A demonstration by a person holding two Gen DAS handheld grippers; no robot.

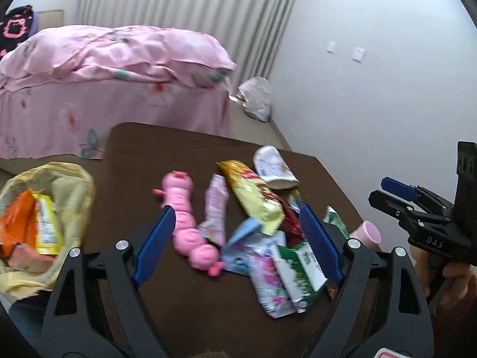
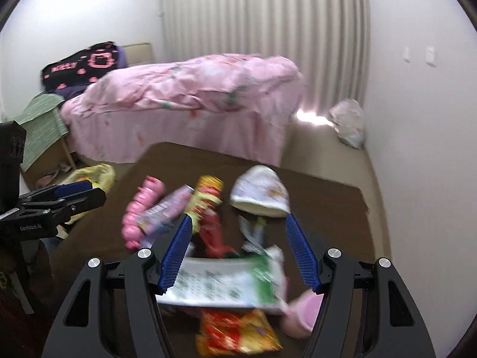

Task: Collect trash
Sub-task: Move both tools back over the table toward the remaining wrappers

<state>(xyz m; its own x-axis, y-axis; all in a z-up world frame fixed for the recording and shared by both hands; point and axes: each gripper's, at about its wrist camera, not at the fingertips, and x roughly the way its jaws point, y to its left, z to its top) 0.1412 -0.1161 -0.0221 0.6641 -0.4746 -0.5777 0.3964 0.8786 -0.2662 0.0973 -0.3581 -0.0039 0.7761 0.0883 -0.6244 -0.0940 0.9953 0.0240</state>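
both tools (image 1: pixel 235 238) (image 2: pixel 238 253) wide, empty — blurred wrappers (image 2: pixel 226 283) below, pink cup (image 2: pixel 304 313) half hidden behind right finger

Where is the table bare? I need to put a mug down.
Bare table lies along the far edge, beyond the pink toy, and on the left beside the yellow bag. The wrapper pile crowds the centre and right.

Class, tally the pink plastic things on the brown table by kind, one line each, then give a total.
Pink piglet-chain toy: 1
Pink cup: 1
Total: 2
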